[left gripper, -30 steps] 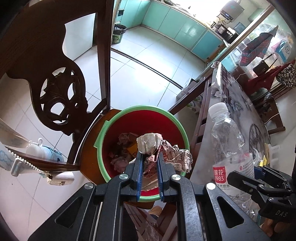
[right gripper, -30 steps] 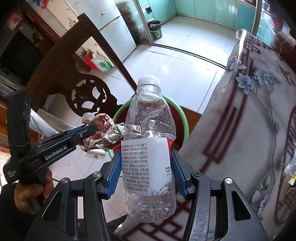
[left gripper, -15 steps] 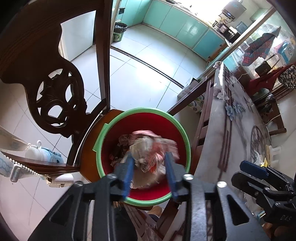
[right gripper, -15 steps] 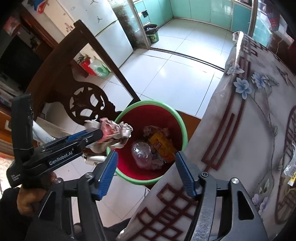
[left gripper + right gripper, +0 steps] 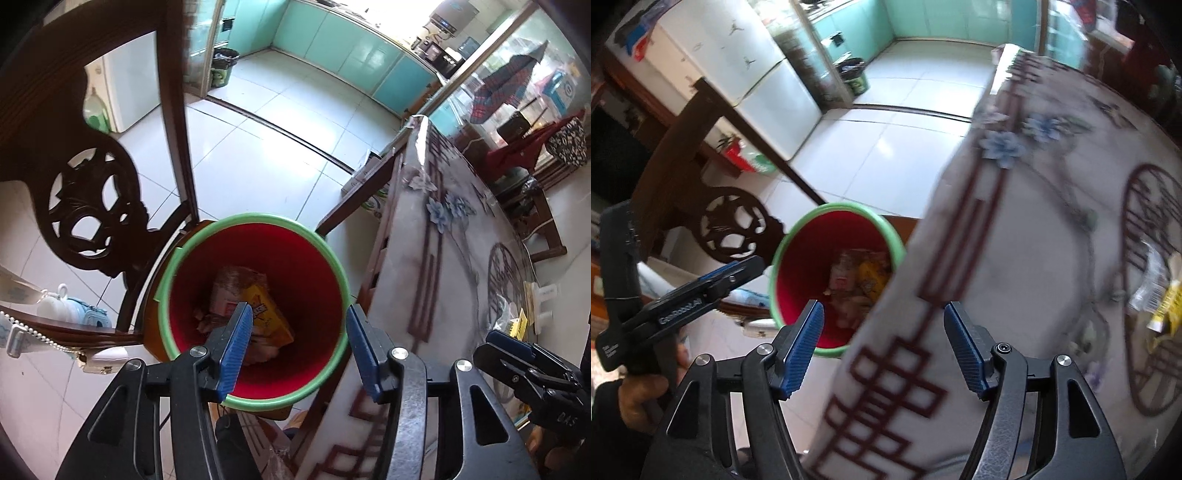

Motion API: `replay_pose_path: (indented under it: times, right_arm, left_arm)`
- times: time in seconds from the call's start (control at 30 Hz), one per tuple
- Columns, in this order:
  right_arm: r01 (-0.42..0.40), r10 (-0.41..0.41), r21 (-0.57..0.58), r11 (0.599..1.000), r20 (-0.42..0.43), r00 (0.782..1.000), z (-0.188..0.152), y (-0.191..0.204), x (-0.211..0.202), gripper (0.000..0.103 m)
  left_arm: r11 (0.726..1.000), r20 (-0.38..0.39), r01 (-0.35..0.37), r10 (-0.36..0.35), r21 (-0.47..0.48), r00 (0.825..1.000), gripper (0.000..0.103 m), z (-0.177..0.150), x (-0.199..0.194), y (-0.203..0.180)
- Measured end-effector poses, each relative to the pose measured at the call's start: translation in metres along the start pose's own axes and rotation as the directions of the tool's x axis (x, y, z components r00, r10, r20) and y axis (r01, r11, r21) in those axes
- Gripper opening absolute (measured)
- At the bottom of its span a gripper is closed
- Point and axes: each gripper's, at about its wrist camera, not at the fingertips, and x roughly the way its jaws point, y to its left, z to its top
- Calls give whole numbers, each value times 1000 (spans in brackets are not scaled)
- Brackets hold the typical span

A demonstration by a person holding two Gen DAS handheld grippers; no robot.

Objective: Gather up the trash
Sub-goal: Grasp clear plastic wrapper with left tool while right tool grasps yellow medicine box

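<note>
A red bin with a green rim (image 5: 207, 251) stands on a wooden chair seat beside the table; it also shows in the right wrist view (image 5: 783, 251). Trash lies in it, with a yellow wrapper (image 5: 267, 314) on top. My left gripper (image 5: 299, 345) is open and empty right above the bin. My right gripper (image 5: 882, 345) is open and empty over the table's edge, next to the bin. Loose wrappers (image 5: 1160, 291) lie on the table at the right; they also show in the left wrist view (image 5: 517, 317).
A carved dark wooden chair back (image 5: 85, 192) rises left of the bin. The table (image 5: 1052, 240) has a floral cloth. A small dark waste bin (image 5: 221, 66) stands far off on the white tiled floor. A fridge (image 5: 746, 77) stands behind.
My left gripper opened and the crumpled wrapper fell into the bin. My right gripper opened and the plastic bottle dropped into the bin. The right gripper then swung right over the table.
</note>
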Motion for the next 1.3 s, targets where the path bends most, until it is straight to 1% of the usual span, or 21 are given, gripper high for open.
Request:
replay_pose_path:
  times: [0.2, 0.33, 0.43, 0.53, 0.7, 0.8, 0.87, 0.9, 0.93, 1.0, 1.07, 1.13, 1.17, 1.23, 1.3]
  right_arm:
    - [36, -36, 6, 999, 49, 998, -8, -22, -22, 67]
    - [46, -47, 14, 999, 73, 996, -13, -39, -33, 72]
    - [63, -64, 19, 998, 83, 994, -18, -52, -39, 73]
    - [88, -91, 44, 995, 84, 992, -23, -75, -43, 76]
    - [125, -133, 96, 987, 73, 988, -31, -117, -47, 77]
    - [163, -178, 139, 977, 102, 979, -35, -147, -55, 77]
    - [211, -243, 216, 953, 130, 961, -37, -178, -63, 83]
    - [227, -270, 261, 938, 140, 953, -38, -194, -66, 84]
    - [242, -301, 330, 912, 141, 943, -39, -217, -69, 84]
    - [233, -320, 441, 867, 132, 938, -40, -254, -70, 85]
    - [212, -321, 544, 812, 111, 941, -41, -286, -65, 85]
    - [201, -319, 592, 780, 101, 942, -41, -303, -60, 85]
    - [207, -324, 604, 769, 89, 942, -39, -310, -56, 85]
    - [232, -337, 610, 757, 60, 940, -37, -320, -47, 85]
    - [250, -341, 608, 754, 36, 939, -37, -326, -40, 85]
  left_arm:
    - [999, -4, 10, -10, 51, 1000, 51, -7, 2, -37]
    - [997, -3, 15, -14, 79, 1000, 51, -13, 2, -61]
    - [995, -4, 16, -15, 100, 1000, 51, -19, 3, -80]
    - [993, -6, 15, -15, 119, 1000, 51, -25, 5, -99]
    - [989, -11, 16, -15, 148, 1000, 51, -37, 8, -130]
    - [986, -15, 19, -16, 165, 1000, 51, -44, 10, -149]
    - [984, -17, 21, -19, 178, 1000, 51, -49, 10, -161]
    - [982, -17, 21, -18, 187, 1000, 51, -52, 10, -167]
    - [981, -16, 19, -17, 195, 1000, 51, -55, 10, -173]
    - [979, -18, 14, -11, 203, 1000, 51, -60, 11, -183]
    - [978, -29, 15, -9, 207, 1000, 51, -65, 13, -193]
    - [973, -33, 18, -11, 228, 999, 51, -69, 14, -207]
    - [970, -33, 19, -12, 241, 999, 51, -72, 14, -213]
    - [965, -34, 24, -16, 261, 999, 51, -75, 13, -225]
    - [959, -36, 28, -19, 280, 999, 51, -77, 14, -239]
